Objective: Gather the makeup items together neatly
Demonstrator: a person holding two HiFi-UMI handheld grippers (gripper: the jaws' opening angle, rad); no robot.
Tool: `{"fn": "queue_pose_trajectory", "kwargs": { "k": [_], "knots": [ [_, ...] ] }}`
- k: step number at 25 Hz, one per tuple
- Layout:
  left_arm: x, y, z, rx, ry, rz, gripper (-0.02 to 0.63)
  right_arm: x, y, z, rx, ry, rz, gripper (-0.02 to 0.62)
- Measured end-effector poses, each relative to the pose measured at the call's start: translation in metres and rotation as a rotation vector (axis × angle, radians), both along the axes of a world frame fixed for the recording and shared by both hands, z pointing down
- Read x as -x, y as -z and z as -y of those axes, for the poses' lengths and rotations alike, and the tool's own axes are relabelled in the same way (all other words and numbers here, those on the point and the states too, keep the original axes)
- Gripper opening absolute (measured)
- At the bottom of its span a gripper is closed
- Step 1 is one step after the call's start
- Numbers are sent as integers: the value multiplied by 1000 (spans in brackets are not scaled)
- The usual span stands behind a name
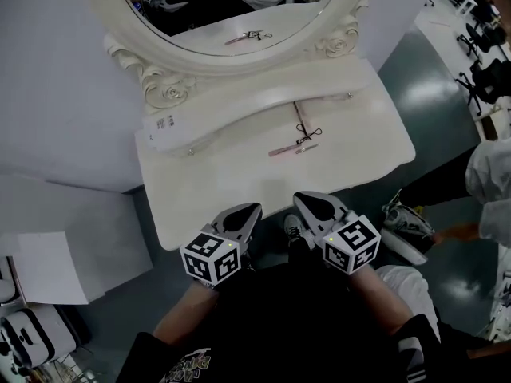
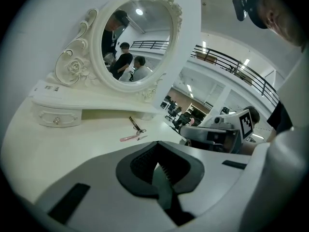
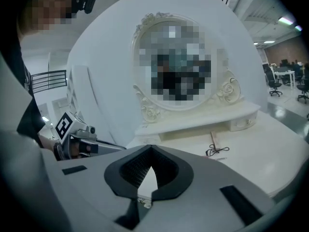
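The left tool [image 1: 251,211] and right tool [image 1: 304,203], closed; makeup items [image 1: 297,140] lie well beyond.

Lit evenly and softly from ceiling lamps [image 3: 286,21]; bright on white table [image 1: 223,190], dimmer toward floor [image 1: 423,78]. Shadowed faintly under shelf [image 2: 87,103]. Bent hard and blackened at corners in both gripper views. Blurred in near foreground there. Masked with mosaic over mirror [image 3: 176,64]. Sharp, glare-free in head view.

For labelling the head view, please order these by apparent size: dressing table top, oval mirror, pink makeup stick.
1. dressing table top
2. oval mirror, cut off by the picture's top edge, so only its visible part is ranked
3. pink makeup stick, clearly smallest
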State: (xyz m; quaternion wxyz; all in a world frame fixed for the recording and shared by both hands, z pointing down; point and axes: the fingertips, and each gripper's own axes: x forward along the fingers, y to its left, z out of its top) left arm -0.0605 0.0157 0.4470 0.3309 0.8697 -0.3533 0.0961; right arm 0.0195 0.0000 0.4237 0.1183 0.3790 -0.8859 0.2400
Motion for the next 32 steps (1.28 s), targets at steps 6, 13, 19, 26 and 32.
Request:
{"fn": "queue_pose_trajectory", "kwargs": {
  "k": [6,13,19,26,32],
  "knots": [
    [-23,-13,21,8,33,15,8,-33,-22,33,-5,46,-87,29],
    [-40,-31,45,31,105,33,8,-65,-53,74,1,119,-188,29],
    [-48,-43,52,67,167,42,8,-79,-89,102,10,246,-326,32],
    [-54,-54,49,94,223,62,8,-85,-127,123,-80,452,-538,62],
    [-52,-58,43,106,258,73,8,-80,-155,138,-68,611,-636,106]
  ]
}}
